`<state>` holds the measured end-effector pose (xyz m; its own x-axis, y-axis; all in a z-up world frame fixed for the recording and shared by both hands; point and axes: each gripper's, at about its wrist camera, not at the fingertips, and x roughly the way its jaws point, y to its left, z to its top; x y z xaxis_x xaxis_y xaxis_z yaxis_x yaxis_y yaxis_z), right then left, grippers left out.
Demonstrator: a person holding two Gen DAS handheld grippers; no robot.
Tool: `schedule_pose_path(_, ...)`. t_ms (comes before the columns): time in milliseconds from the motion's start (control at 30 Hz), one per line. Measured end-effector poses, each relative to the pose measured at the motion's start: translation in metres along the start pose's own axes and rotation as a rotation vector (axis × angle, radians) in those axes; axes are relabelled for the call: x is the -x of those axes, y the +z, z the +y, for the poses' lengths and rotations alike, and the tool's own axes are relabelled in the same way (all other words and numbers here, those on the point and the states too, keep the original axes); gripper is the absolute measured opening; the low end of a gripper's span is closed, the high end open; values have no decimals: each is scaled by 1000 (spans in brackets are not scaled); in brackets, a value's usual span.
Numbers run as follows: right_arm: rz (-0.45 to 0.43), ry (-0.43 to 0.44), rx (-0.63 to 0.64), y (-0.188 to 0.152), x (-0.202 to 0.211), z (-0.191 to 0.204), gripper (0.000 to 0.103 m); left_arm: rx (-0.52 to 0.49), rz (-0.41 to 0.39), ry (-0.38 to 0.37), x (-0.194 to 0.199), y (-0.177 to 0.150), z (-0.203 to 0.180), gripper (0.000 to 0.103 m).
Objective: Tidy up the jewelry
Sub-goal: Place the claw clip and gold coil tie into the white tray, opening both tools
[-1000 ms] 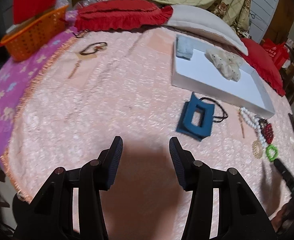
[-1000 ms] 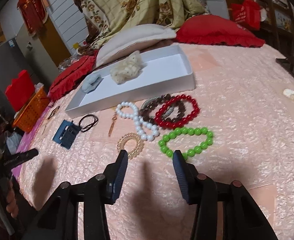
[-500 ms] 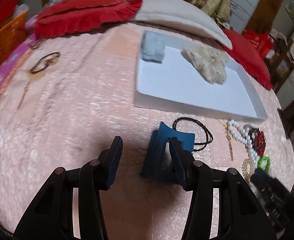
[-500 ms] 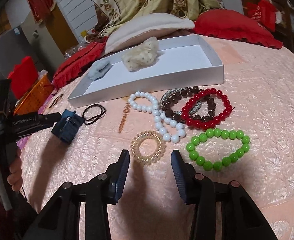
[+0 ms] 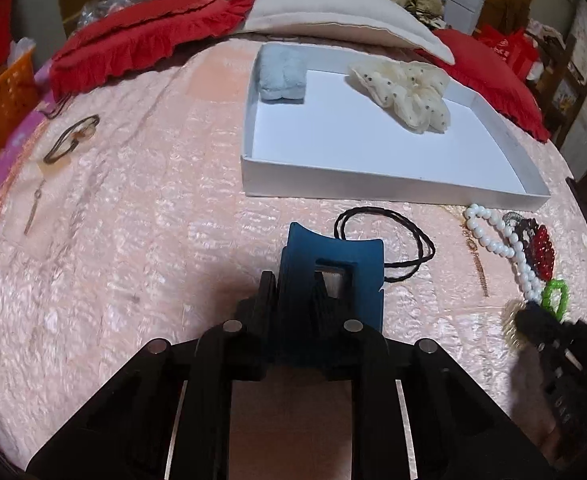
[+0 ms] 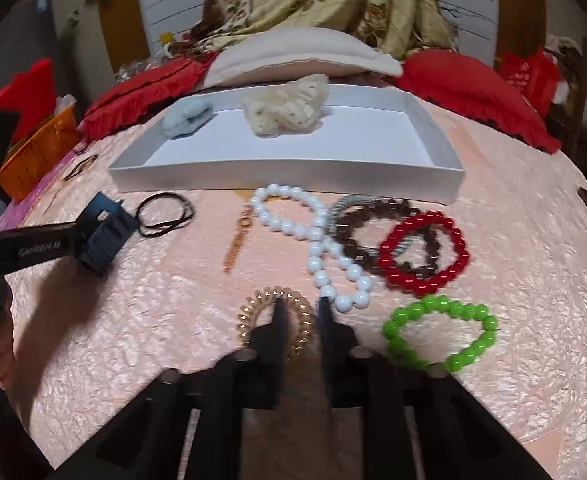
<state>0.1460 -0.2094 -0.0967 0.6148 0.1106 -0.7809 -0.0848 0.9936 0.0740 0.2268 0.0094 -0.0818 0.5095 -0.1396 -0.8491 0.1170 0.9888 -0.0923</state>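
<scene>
- Left gripper [image 5: 293,296] has closed on the blue hair claw clip [image 5: 333,276]; its fingers pinch one side of the clip, and whether it is clear of the pink bedspread [image 5: 133,240] I cannot tell
- The clip looks like rigid plastic, light and hollow; I judge a grip across the solid body holds better than one on the teeth, and the smooth faces may let it swivel between the pads
- Black hair tie [image 5: 389,244] lies in a loose double loop just beside the clip; thin, limp, likely to drape and slide
- Right gripper [image 6: 299,312] is narrowed on the gold spiral hair tie [image 6: 277,322], one finger inside the ring and one outside, pinching the right-hand arc; it lies on the bedspread
- That coil looks springy and light; I expect it to stretch and bounce, so a pinch across one arc suits it
- White cardboard tray [image 6: 285,176] sits further up the bed, shallow-walled; it holds a pale blue fluffy scrunchie [image 6: 185,120] at the left end and a cream dotted scrunchie [image 6: 285,108] near the middle, the rest of the floor bare
- Just in front of the tray wall: white bead bracelet [image 6: 313,248], brown bead bracelet [image 6: 369,224] and red bead bracelet [image 6: 425,256] overlapping, green bead bracelet [image 6: 441,332] apart nearer the gripper
- The beads look hard and glossy, so slippery to pinch
- Orange basket [image 6: 37,152] stands at the far left edge; contents not clear
</scene>
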Motion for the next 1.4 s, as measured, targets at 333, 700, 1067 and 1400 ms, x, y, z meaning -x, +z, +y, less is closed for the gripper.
schedule_pose_path(333, -67, 117, -74, -3, 46, -3, 9, 18, -103, -16, 70, -19, 0, 15)
schedule_pose_path(700, -154, 170, -86, 8, 98, 3, 9, -13, -205, -19, 140, -31, -9, 15)
schedule_pose_path(1067, -149, 205, -130, 72, 79, -13, 9, -35, -141, -25, 106, 25, -15, 15)
schedule_pose_path(1400, -36, 128, -206, 142, -14, -61, 9, -35, -13, -13, 12, 92, -24, 15)
